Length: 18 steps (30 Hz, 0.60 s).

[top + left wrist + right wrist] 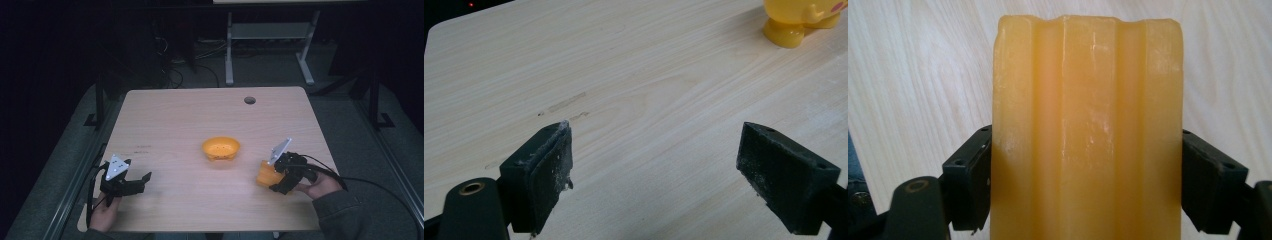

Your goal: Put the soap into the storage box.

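A yellow-orange bowl (221,148) sits on small feet near the middle of the wooden table (190,115); its foot (785,33) appears at the top right of the left gripper view. My right gripper (272,181) is at the table's right front, shut on an orange ribbed block (266,174). That block (1087,130) stands between both jaws in the right gripper view, touching each pad. At the left front, my left gripper (146,181) rests low over the table, open with nothing between its fingers (541,175).
A round cable hole (249,100) lies near the table's far edge. Faint scuff marks (566,102) show on the wood ahead of the left gripper. Dark floor, cables and a white desk frame (270,45) lie beyond the table.
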Tool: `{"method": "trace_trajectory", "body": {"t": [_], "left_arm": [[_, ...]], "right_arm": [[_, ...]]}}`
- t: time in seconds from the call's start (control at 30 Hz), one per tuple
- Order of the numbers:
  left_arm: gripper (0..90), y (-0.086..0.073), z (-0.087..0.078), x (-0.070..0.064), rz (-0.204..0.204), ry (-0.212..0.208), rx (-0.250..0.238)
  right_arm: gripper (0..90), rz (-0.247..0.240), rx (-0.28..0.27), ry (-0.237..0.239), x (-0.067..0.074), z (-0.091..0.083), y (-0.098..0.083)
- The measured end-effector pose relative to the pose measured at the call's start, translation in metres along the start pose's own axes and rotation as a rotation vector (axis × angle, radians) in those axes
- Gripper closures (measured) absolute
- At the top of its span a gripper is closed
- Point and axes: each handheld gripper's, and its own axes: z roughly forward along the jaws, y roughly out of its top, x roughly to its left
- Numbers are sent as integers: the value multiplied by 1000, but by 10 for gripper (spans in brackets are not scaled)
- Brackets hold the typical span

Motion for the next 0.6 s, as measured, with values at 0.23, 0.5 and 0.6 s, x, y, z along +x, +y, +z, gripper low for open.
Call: {"method": "trace_trajectory", "body": {"t": [0.23,0.5,0.6], "left_arm": [[142,1,1,0,-2,-4,-2],[142,3,3,0,-4,-5,-2],[142,3,3,1,-7,-4,-7]], "right_arm": [[207,-35,-3,3,-5,-5,18],[207,-63,-18,21,-11,-8,36],[207,-75,-21,22,-15,-9,44]]}}
